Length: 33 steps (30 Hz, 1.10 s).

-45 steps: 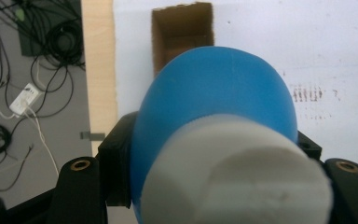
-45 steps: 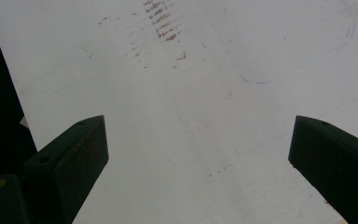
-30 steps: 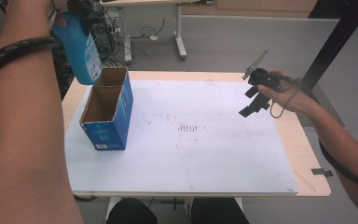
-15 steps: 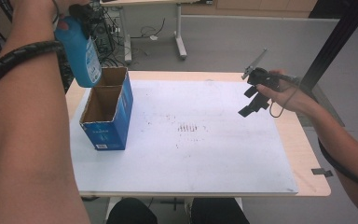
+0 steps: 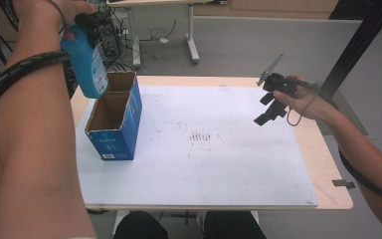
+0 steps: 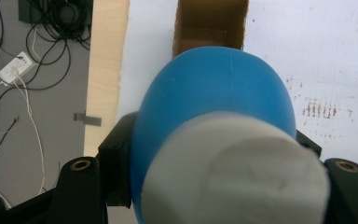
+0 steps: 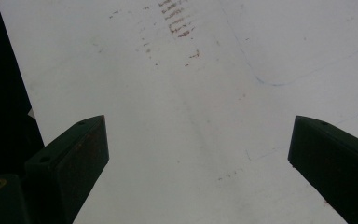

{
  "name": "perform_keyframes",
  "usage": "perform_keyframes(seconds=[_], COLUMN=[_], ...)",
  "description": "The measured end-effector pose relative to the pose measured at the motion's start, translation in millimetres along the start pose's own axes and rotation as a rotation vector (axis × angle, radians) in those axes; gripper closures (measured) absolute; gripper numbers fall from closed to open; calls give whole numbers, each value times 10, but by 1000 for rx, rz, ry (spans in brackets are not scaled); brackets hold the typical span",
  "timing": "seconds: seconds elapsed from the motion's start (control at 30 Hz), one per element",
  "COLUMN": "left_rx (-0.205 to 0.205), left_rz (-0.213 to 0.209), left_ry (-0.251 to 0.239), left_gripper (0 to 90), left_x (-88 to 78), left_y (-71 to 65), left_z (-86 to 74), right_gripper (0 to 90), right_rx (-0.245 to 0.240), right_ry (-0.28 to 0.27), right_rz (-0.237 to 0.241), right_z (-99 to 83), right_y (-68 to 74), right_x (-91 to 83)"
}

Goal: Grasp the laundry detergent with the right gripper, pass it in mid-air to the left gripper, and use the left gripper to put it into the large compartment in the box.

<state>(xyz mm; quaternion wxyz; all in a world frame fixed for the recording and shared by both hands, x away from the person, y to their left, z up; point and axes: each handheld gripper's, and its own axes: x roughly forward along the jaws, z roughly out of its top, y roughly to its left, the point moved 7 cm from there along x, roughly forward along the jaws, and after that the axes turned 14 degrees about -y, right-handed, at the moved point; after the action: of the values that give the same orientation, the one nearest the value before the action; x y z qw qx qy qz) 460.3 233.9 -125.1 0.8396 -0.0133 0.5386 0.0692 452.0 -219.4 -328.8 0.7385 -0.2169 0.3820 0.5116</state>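
Hanging from the left claw (image 5: 87,22), a blue bottle (image 5: 87,62) hovers over an open box (image 5: 114,117).

black jaws (image 7: 200,163); brass screws — coiled cable (image 5: 15,79)

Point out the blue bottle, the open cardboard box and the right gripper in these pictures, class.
blue bottle (image 5: 87,64), high view, on its labelled body.
cardboard box (image 5: 113,142), high view, on its blue front wall.
right gripper (image 5: 271,107), high view, between its open jaws.
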Motion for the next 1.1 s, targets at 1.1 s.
perform_keyframes(seconds=[1.1], left_rx=[-1], left_rz=[-50], left_ry=[101], left_gripper=[366], left_x=[1103], left_y=[-72], left_z=[-401], right_gripper=[51], right_rx=[13], right_ry=[19], right_rz=[6], right_z=[-61], right_y=[-23], right_x=[100])
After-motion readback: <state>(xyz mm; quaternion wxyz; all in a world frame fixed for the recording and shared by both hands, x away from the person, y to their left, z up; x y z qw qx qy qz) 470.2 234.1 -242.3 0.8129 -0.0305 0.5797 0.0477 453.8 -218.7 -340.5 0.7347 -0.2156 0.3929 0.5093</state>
